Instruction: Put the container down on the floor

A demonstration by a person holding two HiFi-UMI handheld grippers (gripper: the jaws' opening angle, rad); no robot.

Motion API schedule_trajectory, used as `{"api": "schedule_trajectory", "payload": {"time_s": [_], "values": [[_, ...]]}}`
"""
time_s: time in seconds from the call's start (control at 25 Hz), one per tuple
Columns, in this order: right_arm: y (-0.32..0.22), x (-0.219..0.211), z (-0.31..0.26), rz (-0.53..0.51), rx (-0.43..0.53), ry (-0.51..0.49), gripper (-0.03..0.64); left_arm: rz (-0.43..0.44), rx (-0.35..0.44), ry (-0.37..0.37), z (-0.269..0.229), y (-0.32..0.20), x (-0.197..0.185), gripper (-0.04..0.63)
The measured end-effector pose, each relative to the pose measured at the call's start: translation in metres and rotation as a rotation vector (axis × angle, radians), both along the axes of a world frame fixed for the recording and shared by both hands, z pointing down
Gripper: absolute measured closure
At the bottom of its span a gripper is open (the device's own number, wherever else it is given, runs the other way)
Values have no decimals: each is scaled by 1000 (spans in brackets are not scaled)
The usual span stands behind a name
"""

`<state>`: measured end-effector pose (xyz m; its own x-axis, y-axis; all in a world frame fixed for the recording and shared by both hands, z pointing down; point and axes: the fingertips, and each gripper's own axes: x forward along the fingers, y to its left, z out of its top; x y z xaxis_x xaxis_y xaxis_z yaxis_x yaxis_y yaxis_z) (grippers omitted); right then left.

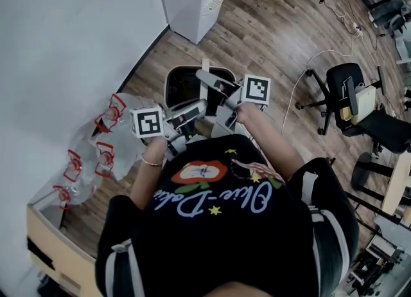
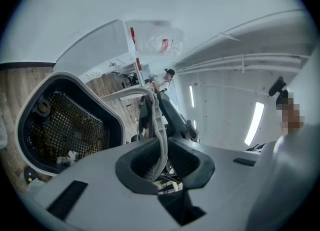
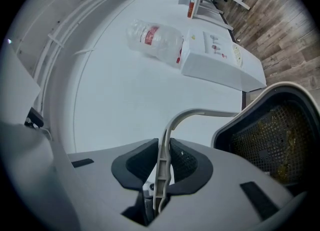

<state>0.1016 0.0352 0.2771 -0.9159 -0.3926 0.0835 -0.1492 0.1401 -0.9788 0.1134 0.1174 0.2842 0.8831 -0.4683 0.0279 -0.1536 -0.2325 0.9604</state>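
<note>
The container (image 1: 183,87) is a dark bin with a pale rim and a mesh inside. It hangs above the wood floor in front of the person. Its grey bail handle (image 1: 215,83) arches over it. My left gripper (image 1: 186,121) is shut on the handle (image 2: 160,125); the thin bar is pinched between its dark pads, with the bin (image 2: 70,125) to the left. My right gripper (image 1: 225,106) is shut on the same handle (image 3: 162,165) a little farther along, and the mesh bin (image 3: 275,135) shows at the right.
A white floor-standing appliance (image 1: 192,0) stands just beyond the bin against the white wall, with a clear jug (image 3: 155,40) on it. A clear bag of plastic bottles (image 1: 96,154) lies at the left. An office chair (image 1: 350,99) and a cable (image 1: 308,64) are at the right.
</note>
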Motion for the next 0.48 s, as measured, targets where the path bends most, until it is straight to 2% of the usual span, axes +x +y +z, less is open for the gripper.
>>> {"api": "schedule_trajectory", "payload": {"time_s": [0.2, 0.48], "values": [[-15, -22, 0, -91, -3, -15, 558, -94, -15, 37, -1, -18, -12, 543], [-53, -67, 14, -265, -23, -9, 558, -251, -45, 23, 14, -59, -44, 543]]}}
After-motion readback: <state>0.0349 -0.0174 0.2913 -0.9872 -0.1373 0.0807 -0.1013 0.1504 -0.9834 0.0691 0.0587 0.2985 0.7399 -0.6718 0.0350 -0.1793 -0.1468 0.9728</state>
